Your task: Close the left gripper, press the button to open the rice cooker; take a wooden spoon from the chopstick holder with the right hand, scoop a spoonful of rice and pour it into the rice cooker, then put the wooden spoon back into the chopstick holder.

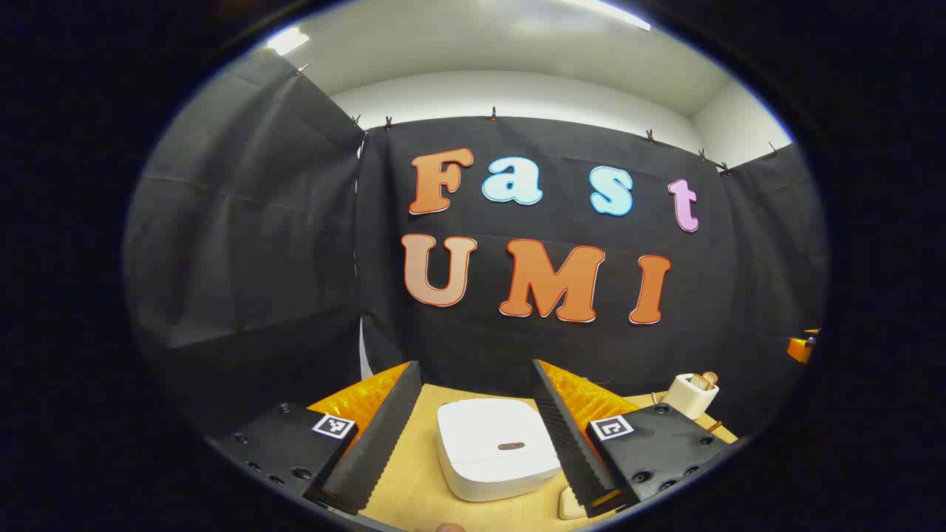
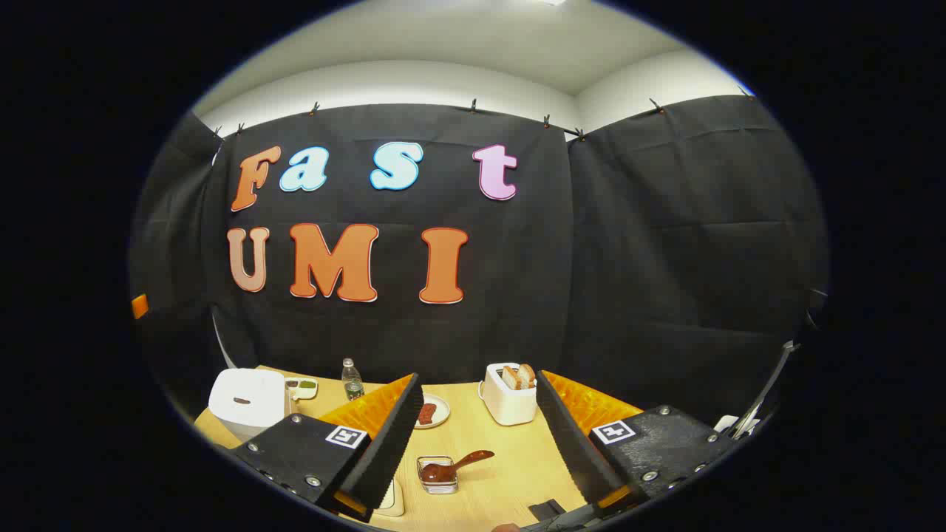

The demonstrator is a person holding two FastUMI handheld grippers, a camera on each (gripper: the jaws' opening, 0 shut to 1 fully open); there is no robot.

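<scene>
The left claw (image 1: 477, 436) is spread wide at the bottom of the left gripper view, grasping nothing, and the white rice cooker (image 1: 495, 447) sits lid down on the desk (image 1: 421, 491) between its fingers. The right claw (image 2: 477, 443) is likewise released, low in the right gripper view; between its fingers a wooden spoon (image 2: 452, 467) rests in a small clear container (image 2: 437, 475), with a white holder (image 2: 508, 403) just beyond at centre. The rice cooker (image 2: 247, 403) stands at lower left.

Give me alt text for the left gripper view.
The open left gripper hovers over a light wooden table, its fingers framing a closed white square rice cooker. A cream toaster stands farther off to the right, before the black cloth wall.
</scene>
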